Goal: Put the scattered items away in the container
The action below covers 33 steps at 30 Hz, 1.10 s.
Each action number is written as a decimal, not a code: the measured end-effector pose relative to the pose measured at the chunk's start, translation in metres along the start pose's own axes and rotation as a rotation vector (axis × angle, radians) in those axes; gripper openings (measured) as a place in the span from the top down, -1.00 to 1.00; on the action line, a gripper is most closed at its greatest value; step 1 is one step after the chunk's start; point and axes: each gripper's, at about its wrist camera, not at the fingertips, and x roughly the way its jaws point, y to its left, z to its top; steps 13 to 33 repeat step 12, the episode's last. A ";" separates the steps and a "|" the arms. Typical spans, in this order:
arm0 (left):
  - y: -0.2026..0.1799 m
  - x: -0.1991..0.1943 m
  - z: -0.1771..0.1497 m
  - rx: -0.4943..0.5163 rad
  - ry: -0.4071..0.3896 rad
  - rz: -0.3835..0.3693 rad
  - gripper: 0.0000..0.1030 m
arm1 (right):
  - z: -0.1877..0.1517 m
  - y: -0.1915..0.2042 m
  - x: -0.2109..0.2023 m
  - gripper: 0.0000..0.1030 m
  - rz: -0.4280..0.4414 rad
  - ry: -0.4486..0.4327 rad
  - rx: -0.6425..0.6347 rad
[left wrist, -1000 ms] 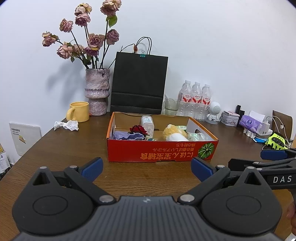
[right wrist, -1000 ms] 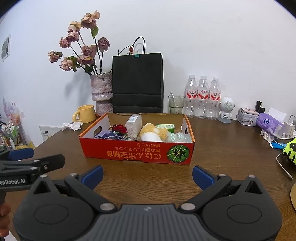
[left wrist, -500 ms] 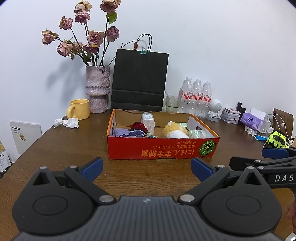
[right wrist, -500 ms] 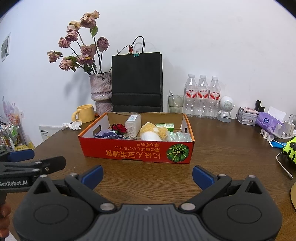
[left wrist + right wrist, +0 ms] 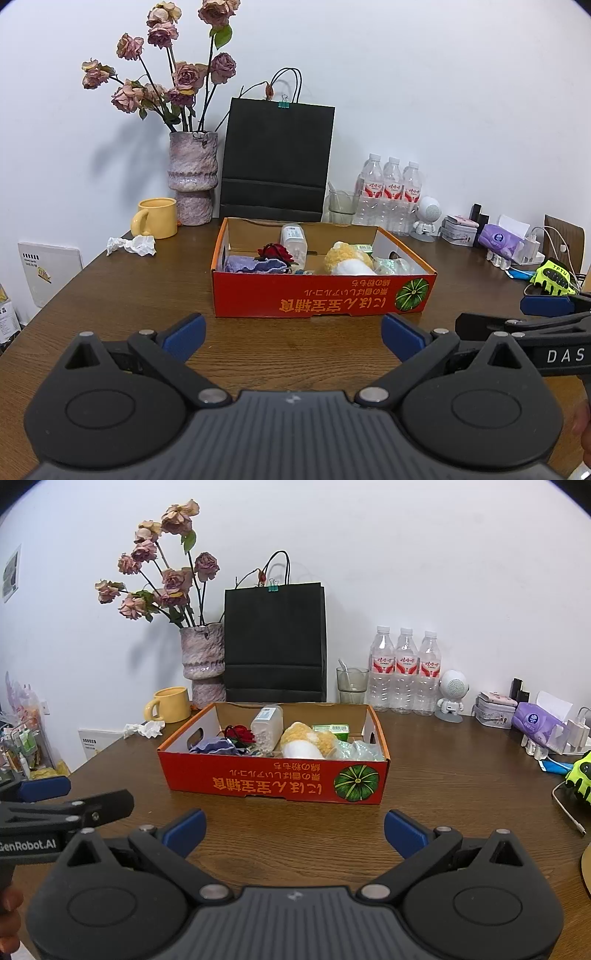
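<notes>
Lived-in home or office room, wooden table [image 5: 110,295], flower vase [image 5: 192,177], water bottles [image 5: 404,672]

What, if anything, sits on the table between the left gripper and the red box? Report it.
Nothing visible. Only bare wooden table lies between the open left gripper and the near wall of the red box. The crumpled tissue lies far off to the left, by the yellow mug.

Black left gripper [image 5: 291,338], blue fingertips [image 5: 183,335], silver screws.
</notes>
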 end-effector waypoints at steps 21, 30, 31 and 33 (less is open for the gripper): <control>0.002 0.002 -0.002 -0.009 -0.004 -0.003 -1.00 | -0.002 -0.001 0.001 -1.00 0.001 0.004 0.001; 0.002 0.002 -0.002 -0.009 -0.004 -0.003 -1.00 | -0.002 -0.001 0.001 -1.00 0.001 0.004 0.001; 0.002 0.002 -0.002 -0.009 -0.004 -0.003 -1.00 | -0.002 -0.001 0.001 -1.00 0.001 0.004 0.001; 0.002 0.002 -0.002 -0.009 -0.004 -0.003 -1.00 | -0.002 -0.001 0.001 -1.00 0.001 0.004 0.001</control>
